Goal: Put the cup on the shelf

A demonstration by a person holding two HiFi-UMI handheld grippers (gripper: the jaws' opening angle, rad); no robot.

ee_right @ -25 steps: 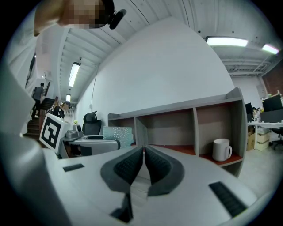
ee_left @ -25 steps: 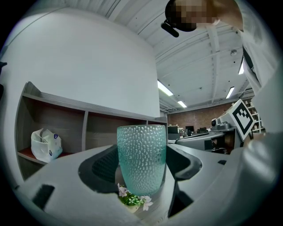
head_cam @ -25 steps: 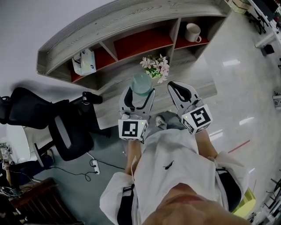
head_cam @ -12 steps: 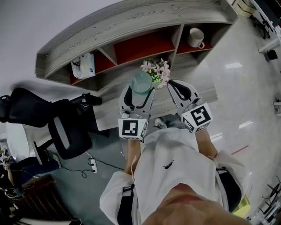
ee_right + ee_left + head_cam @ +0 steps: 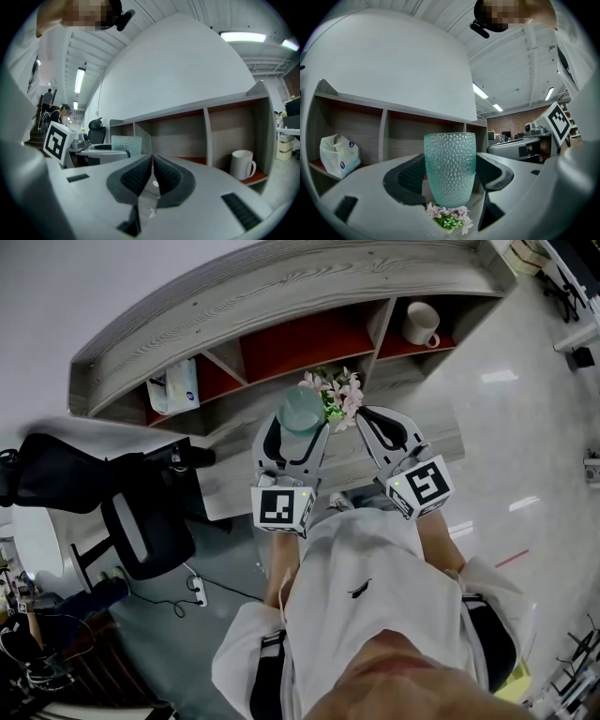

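A pale green dimpled glass cup (image 5: 450, 168) (image 5: 300, 413) stands upright between the jaws of my left gripper (image 5: 292, 439), which is shut on it. It hangs in front of the grey wooden shelf (image 5: 281, 282), level with the red-backed middle compartment (image 5: 305, 338). My right gripper (image 5: 382, 430) is beside it on the right, shut and holding nothing; its pads (image 5: 140, 176) meet in the right gripper view. From there the cup (image 5: 126, 144) shows at the left.
A white mug (image 5: 422, 324) (image 5: 243, 165) stands in the right compartment. A white tissue pack (image 5: 174, 390) (image 5: 340, 154) lies in the left one. Pink flowers (image 5: 337, 395) stand on the lower ledge. A black office chair (image 5: 112, 502) is at the left.
Both grippers and the cup have edged slightly up and toward the shelf. The view has shifted a little; the grip on the cup is the same.
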